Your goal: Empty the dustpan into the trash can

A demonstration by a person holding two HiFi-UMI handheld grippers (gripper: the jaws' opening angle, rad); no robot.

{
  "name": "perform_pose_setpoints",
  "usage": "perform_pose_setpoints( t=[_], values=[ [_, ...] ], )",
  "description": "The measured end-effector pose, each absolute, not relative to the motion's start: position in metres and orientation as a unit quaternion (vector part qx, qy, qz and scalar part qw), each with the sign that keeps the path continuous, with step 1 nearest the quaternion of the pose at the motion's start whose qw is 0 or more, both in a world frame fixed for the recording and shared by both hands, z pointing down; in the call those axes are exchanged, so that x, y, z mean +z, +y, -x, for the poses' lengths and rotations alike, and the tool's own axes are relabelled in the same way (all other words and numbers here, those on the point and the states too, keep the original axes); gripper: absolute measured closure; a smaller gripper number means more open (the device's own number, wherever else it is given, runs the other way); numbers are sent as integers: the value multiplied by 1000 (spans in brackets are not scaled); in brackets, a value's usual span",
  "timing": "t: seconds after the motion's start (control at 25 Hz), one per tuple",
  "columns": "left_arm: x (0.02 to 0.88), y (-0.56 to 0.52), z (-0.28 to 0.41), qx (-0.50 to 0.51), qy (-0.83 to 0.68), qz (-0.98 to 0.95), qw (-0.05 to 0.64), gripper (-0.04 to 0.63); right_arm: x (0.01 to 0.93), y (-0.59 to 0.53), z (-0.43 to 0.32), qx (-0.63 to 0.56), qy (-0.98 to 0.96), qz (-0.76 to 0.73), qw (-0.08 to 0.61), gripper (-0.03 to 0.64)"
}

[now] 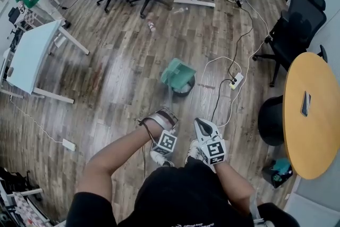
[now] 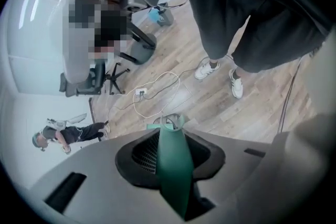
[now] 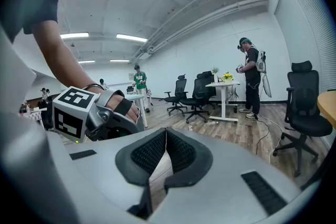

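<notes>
Left gripper (image 1: 163, 118): its jaws are pinching the green dustpan handle (image 2: 173, 170), which is running out between the pads and down toward the floor.
Right gripper (image 3: 166, 144): its jaws are pressing together on nothing, and it is hanging idle just beside the left one.
Dustpan (image 1: 177, 74): the green pan is sitting tilted over the small black trash can (image 1: 186, 91) and overlapping its rim in the head view. I cannot tell whether it is touching.
Step in hand: I am judging this as the tipping stage, with the pan already at the can.
Doing it well: I am recommending a slow roll of the handle, keeping the pan's mouth over the opening. The can looks narrow against the pan, so centring should come before any steeper tilt. The smooth handle may twist in the pads, so the pinch needs to be firm.
Contents: I am seeing no debris clearly enough to report.
Surroundings: a power strip (image 1: 236, 81) and its white cable (image 1: 212, 69) are lying on the wooden floor near the can, to its right. A round wooden table (image 1: 313, 130) and a black office chair (image 1: 295, 24) are standing well apart.
Obstruction: the cable is the nearest snag risk for the pan's edge.
</notes>
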State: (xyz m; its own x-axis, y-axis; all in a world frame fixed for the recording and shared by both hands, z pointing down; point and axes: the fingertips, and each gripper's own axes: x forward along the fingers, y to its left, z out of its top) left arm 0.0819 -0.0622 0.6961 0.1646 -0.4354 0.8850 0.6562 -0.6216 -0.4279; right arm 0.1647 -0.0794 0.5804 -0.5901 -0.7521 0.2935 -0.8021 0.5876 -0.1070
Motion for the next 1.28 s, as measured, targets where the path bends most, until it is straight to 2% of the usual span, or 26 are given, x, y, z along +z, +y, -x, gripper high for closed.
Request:
perform_pose_setpoints(
  t=[0.4,0.8,1.12,1.28],
  values=[
    [670,-82,-81,-601,45,725,332,489,578,-78,-158,110,-886,-435,116,592],
    [635,-127,-63,-545,199,789,200,491,575,-78,-145,102,-892,-425,120,592],
    [608,-166,-24,-456,367,807,83,491,571,-79,-134,94,-896,-416,121,592],
    [600,-186,7,-391,466,794,-3,492,571,-79,-131,90,-900,-408,126,592]
  ],
)
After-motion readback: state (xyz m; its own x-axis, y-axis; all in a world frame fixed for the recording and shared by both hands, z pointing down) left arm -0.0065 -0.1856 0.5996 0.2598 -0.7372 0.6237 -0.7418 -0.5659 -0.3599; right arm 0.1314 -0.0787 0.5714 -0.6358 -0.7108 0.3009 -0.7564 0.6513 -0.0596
